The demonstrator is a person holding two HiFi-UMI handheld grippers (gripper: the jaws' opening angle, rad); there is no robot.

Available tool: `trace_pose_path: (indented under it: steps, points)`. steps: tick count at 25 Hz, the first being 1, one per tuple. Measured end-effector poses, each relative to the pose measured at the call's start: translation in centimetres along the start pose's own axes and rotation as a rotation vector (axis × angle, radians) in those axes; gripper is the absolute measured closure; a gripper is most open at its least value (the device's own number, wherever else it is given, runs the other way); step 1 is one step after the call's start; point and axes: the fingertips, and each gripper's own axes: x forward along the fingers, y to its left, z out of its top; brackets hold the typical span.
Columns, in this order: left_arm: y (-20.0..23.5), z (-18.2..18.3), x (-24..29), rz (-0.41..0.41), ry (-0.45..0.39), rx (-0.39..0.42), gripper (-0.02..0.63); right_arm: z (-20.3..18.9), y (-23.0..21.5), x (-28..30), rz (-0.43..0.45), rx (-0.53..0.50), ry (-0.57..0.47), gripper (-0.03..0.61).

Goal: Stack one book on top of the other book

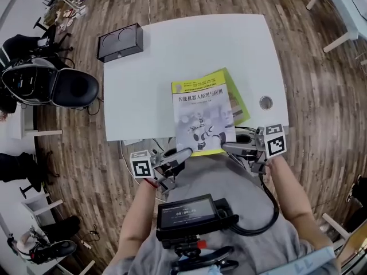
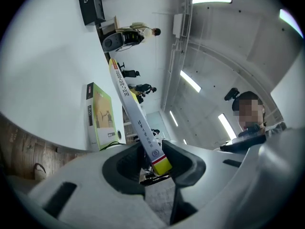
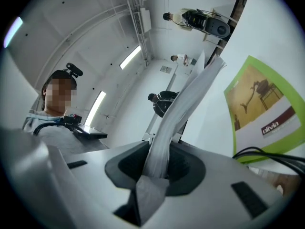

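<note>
Though the black case [image 1: 119, 41] hides its contents, the grey book [image 1: 203, 119] is clamped.

The grey-covered book [image 1: 203, 118] overlaps the flat green book [image 1: 239, 103], seemingly raised above it.

Your worktop [image 1: 143, 96] carries: lower book [image 1: 241, 102], lying flat right of centre, towards your edge; box [image 1: 119, 41], at the far left corner; round insert [image 1: 265, 102], near the lower book's right side, apart from it. Upper book [image 1: 202, 116] is over the lower book and covers most of it, with the lower book's far and right margins showing past it; its near edge overhangs the worktop towards you. Your left gripper [image 1: 184, 153] has the upper book's near-left corner between its jaws; your right gripper [image 1: 228, 148] has the near-right corner. Chair [image 1: 69, 87] stands on the floor [image 1: 321, 153], left of the worktop.
</note>
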Motion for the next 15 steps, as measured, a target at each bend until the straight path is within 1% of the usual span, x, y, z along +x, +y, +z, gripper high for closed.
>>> trace_pose_path:
  steps: [5, 8, 12, 15]
  points:
    - [-0.7, -1.7, -0.6, 0.013, -0.073, 0.014, 0.494, -1.1, 0.9, 0.0, 0.032, -0.011, 0.053, 0.495]
    - [-1.1, -3.0, -1.7, 0.018, -0.097, 0.020, 0.492, -2.3, 1.5, 0.6, 0.045, -0.012, 0.076, 0.495]
    - [-0.9, -3.8, -2.7, 0.019, -0.095, 0.027, 0.491, -3.5, 1.5, 1.2, 0.048, -0.013, 0.086, 0.495]
    - [-1.8, -4.4, -3.0, 0.005, -0.086, 0.030, 0.491, -4.1, 2.5, 1.1, 0.035, -0.015, 0.071, 0.495]
